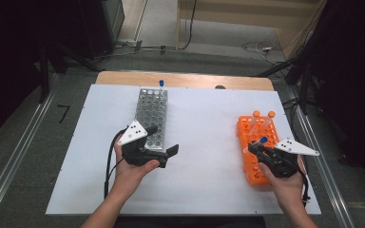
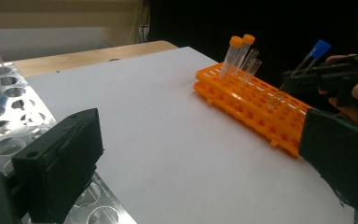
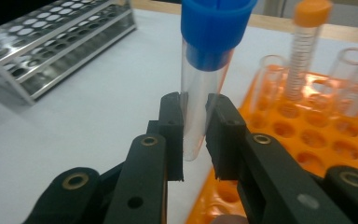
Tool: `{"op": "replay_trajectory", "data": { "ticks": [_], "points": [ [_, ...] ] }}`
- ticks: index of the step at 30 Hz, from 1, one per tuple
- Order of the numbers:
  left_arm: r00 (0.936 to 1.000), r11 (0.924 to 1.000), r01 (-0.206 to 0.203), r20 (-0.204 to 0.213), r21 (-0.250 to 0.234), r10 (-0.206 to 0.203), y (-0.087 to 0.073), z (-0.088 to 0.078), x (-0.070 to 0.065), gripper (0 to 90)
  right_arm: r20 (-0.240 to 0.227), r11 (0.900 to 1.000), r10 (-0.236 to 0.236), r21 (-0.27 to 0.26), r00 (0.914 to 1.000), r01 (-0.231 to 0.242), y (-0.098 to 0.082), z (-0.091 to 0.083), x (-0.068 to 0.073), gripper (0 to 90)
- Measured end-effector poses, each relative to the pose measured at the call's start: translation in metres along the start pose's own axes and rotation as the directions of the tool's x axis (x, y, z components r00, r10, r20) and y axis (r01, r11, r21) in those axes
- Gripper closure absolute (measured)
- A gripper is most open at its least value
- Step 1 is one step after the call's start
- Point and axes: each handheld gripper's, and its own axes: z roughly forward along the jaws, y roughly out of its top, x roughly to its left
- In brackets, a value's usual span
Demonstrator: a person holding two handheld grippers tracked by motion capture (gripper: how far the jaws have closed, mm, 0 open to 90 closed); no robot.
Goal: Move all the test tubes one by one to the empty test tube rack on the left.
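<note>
1. Nearest the lens in the right gripper view, the right gripper [image 3: 195,140] was clenched on a blue-capped tube [image 3: 205,88], its 2 matte black jaws pressing the clear wall from either side below the cap.
2. That tube stood roughly upright between the jaws, its rounded bottom hanging just above the near edge of the orange rack [image 3: 317,140]; in the high view it sat over the rack's near-left part [image 1: 261,141].
3. The left gripper [image 1: 164,154] was released, its jaws wide apart and holding nothing, beside the near end of the metal rack [image 1: 150,114].
4. Judged from this, the work looked like moving blue-capped tubes from the orange rack across to the metal one, and it seemed early to midway: 1 blue-capped tube [image 1: 161,84] already stood at the metal rack's far end, well beyond the left gripper.
5. What remained, as I read it, was carrying the held tube across and seating it in a hole.
6. Beyond the right gripper, 2 orange-capped tubes [image 1: 262,118] and 2 uncapped clear tubes [image 2: 251,63] leaned in the orange rack's far end.
7. The orange rack was glossy moulded plastic, 2 tiers pierced by round holes. The metal rack was shiny sheet steel with rows of punched circles.
8. The tubes were slim, transparent cylinders with ribbed screw caps; a smooth white sheet [image 1: 204,142] covered the wooden table [image 1: 185,80].
</note>
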Motion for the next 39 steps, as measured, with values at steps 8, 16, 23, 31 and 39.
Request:
{"op": "replay_trajectory", "data": {
  "ticks": [8,16,23,31,39],
  "points": [
    [0.9996,0.9999,-0.007,0.028,0.011,0.006,-0.001,0.007,-0.008,0.0,-0.099,0.999,-0.026,0.020,0.9948,0.028,-0.002,0.009,0.022,75.0],
    [0.9983,0.9996,-0.018,0.057,0.024,0.016,-0.003,0.013,-0.017,0.2,-0.172,0.998,-0.048,0.034,0.9840,0.054,-0.004,0.017,0.042,75.0],
    [0.9964,0.9991,-0.027,0.081,0.032,0.024,-0.005,0.020,-0.026,0.9,-0.230,0.995,-0.079,0.046,0.9700,0.092,-0.006,0.024,0.060,75.1],
    [0.9894,0.9980,-0.041,0.141,0.048,0.034,-0.008,0.032,-0.039,5.7,-0.300,0.986,-0.132,0.056,0.9447,0.156,-0.009,0.033,0.082,75.1],
    [0.9697,0.9944,-0.078,0.237,0.071,0.059,-0.012,0.045,-0.054,18.9,-0.348,0.979,-0.164,0.058,0.9230,0.196,-0.011,0.036,0.094,75.1]
  ]
}}
